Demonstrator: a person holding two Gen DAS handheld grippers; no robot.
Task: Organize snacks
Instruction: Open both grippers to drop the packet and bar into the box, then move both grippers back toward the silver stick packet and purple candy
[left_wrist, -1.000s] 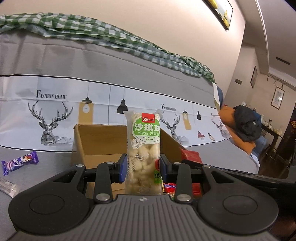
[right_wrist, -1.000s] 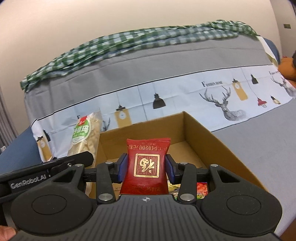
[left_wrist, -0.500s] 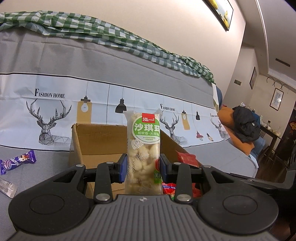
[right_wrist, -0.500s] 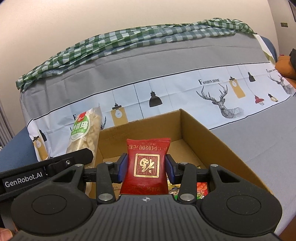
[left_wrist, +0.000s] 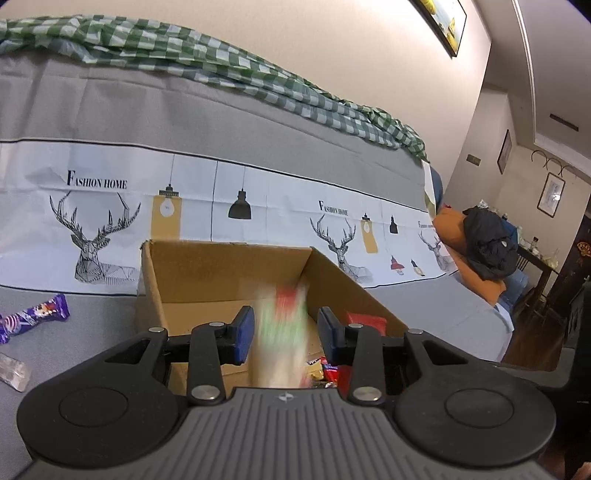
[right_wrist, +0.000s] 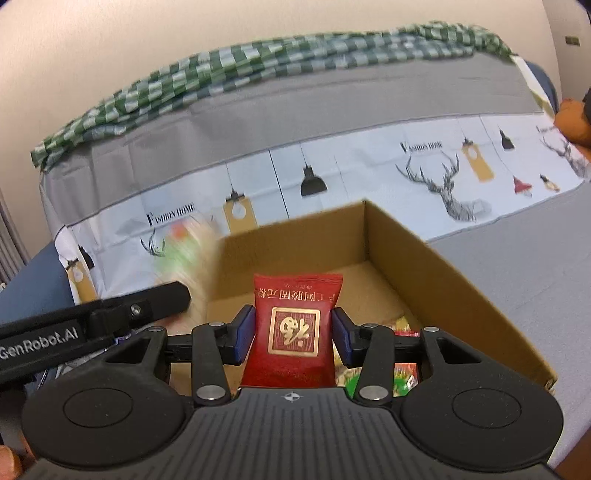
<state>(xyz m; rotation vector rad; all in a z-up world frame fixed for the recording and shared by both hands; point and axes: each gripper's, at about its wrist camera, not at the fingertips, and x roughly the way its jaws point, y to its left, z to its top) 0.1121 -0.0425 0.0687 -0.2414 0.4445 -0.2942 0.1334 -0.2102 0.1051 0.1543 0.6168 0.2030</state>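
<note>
An open cardboard box (left_wrist: 229, 247) stands on the grey sofa seat, its rim (right_wrist: 424, 251) also visible in the right wrist view. My left gripper (left_wrist: 286, 332) hangs over it, open. A green-and-white snack packet (left_wrist: 280, 332) is a falling blur between its blue pads, clear of both, and appears again as a blur (right_wrist: 184, 251) beside the left gripper's finger (right_wrist: 173, 295). My right gripper (right_wrist: 293, 332) is over the box's near side. Its jaws are opening, while the pads still touch a red snack packet (right_wrist: 295, 328) that stays sharp and upright between them.
Several snacks (right_wrist: 402, 369) lie in the box bottom. A purple candy bar (left_wrist: 35, 317) and a clear wrapper (left_wrist: 13, 371) lie on the seat left of the box. The deer-print backrest rises behind. An orange cushion with dark clothing (left_wrist: 484, 251) sits far right.
My left gripper let go of the green-and-white packet, which now drops as a blur towards the box. The right jaws stand slightly wider, with the red packet in the same place.
</note>
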